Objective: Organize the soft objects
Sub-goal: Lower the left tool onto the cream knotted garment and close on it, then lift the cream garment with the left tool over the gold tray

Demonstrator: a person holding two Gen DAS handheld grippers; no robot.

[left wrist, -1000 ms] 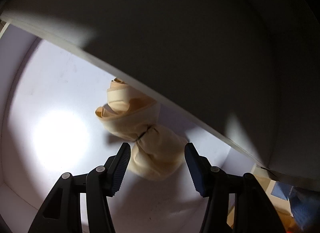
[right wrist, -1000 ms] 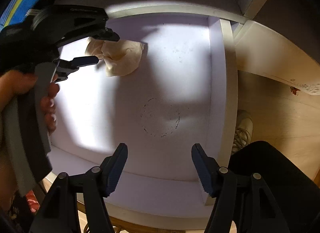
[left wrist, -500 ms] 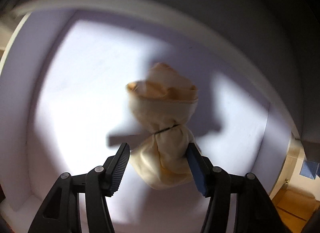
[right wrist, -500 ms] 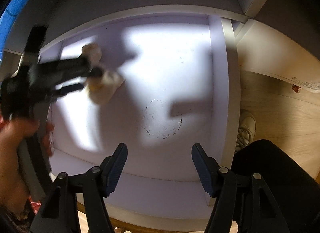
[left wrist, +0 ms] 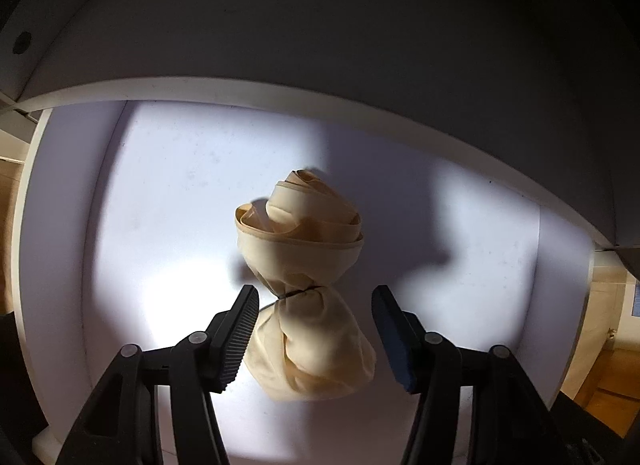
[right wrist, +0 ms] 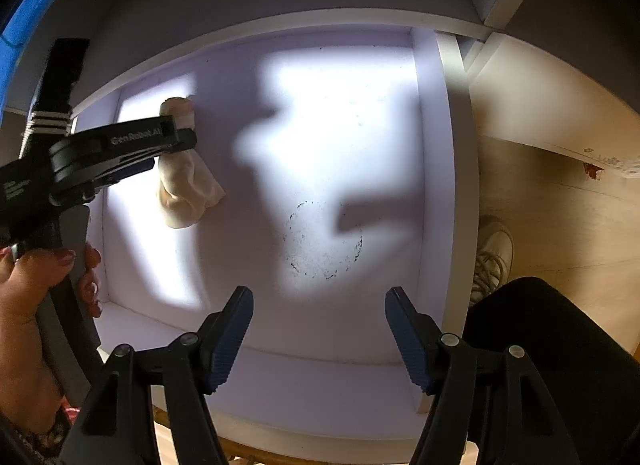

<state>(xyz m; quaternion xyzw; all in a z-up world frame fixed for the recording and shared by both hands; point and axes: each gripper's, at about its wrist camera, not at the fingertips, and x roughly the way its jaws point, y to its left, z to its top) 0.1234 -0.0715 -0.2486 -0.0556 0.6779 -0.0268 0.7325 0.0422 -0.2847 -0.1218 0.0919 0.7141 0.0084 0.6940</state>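
So there's this white drawer (right wrist: pixel 428 169), and the cream cloth bundle (left wrist: pixel 300 293) sits near its back left corner. Left claw (left wrist: pixel 316 329) is closing around it, pads not pressing; right claw (right wrist: pixel 320 329) hangs open, holding nothing.

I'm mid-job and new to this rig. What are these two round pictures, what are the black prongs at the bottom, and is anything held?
There is no robot. A person holds one tool in each hand, and each tool has a fisheye camera looking down along its two fingers, which are the prongs you see. One picture is from the left tool. The other is from the right tool, and it also shows the person's hand gripping the left one. Both look into a white box. Inside is a cream cloth bundle, tied at the middle. The left tool's jaws are closing with the bundle between them, but no firm grip shows yet. The right tool is open and empty.
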